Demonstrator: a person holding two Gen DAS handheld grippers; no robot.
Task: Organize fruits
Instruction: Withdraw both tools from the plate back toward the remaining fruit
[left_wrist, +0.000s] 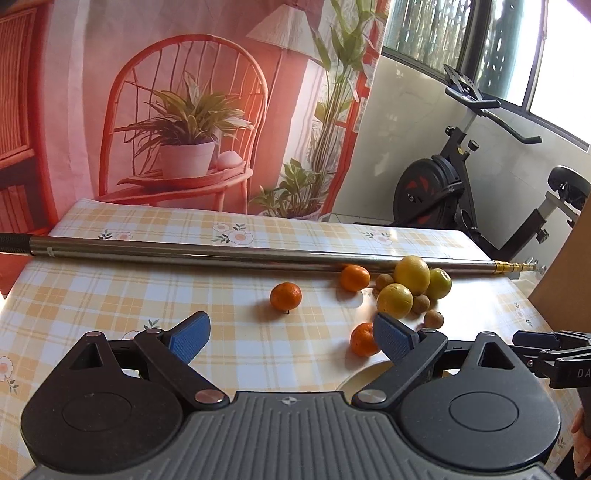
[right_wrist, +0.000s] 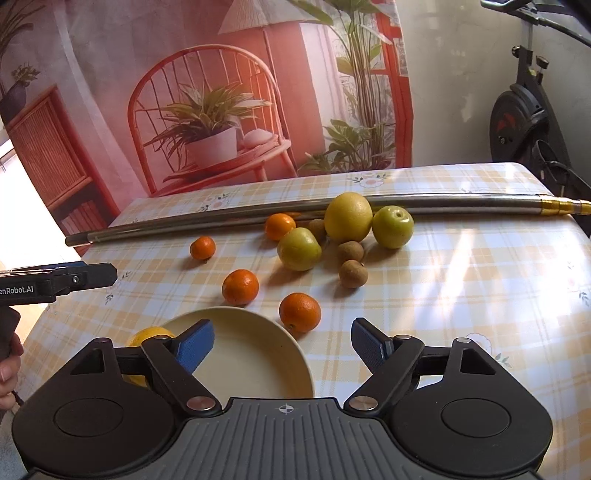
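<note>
On the checked tablecloth lie several tangerines (right_wrist: 240, 287), two green apples (right_wrist: 299, 249), a large yellow citrus (right_wrist: 348, 216) and three brown longans (right_wrist: 353, 273). A cream plate (right_wrist: 255, 354) sits nearest, below my right gripper (right_wrist: 282, 345), which is open with nothing between its blue pads. Another yellow fruit (right_wrist: 147, 334) shows at the plate's left edge, partly hidden by a finger. My left gripper (left_wrist: 291, 336) is open and holds nothing; a tangerine (left_wrist: 285, 295) lies beyond it and another (left_wrist: 364, 339) sits behind its right finger. The left gripper (right_wrist: 74, 278) also shows in the right wrist view.
A long metal pole (right_wrist: 295, 214) lies across the table behind the fruit. A printed backdrop hangs at the table's far edge. An exercise bike (left_wrist: 461, 184) stands to the right beyond the table. A brown board (left_wrist: 565, 280) leans at the right edge.
</note>
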